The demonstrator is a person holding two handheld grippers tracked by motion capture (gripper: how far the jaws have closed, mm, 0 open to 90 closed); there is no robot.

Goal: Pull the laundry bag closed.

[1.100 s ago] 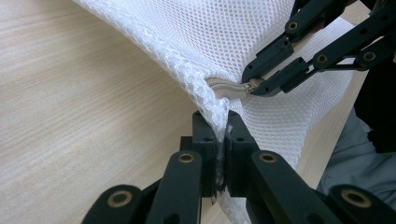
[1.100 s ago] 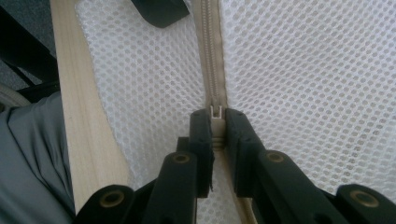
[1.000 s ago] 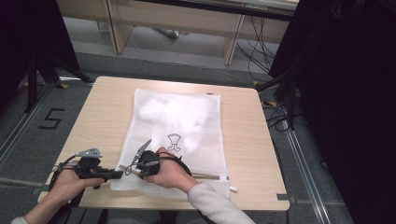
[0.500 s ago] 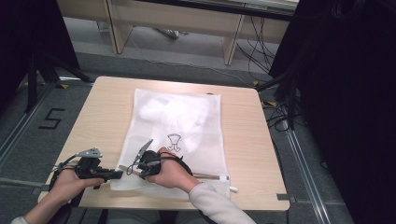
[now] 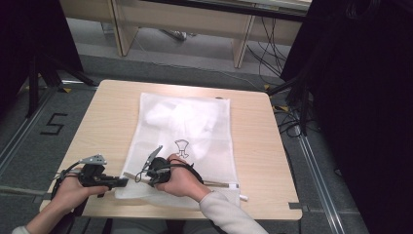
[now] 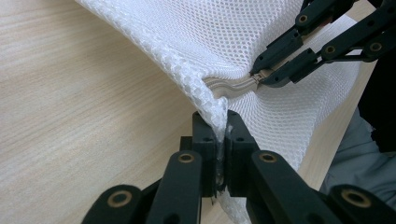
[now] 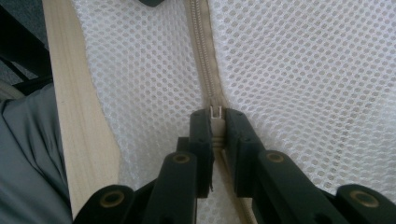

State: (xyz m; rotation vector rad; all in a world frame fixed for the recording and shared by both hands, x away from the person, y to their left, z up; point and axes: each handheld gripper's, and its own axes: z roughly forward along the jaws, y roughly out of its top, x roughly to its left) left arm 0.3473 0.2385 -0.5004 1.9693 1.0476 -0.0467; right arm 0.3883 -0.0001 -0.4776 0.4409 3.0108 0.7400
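Wooden table (image 5: pixel 107 122), mesh bag (image 5: pixel 195 131) flat. Left gripper (image 6: pixel 220 122) pinched the bag's corner; right gripper (image 7: pixel 215 119) clamped the zipper pull (image 7: pixel 215 113). Zipper travel likely barely begun.

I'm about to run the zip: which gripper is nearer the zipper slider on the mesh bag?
Right. The right gripper is clamped on the zipper slider itself. The left gripper pinches the mesh bag at its corner, apart from the slider along the zipper.
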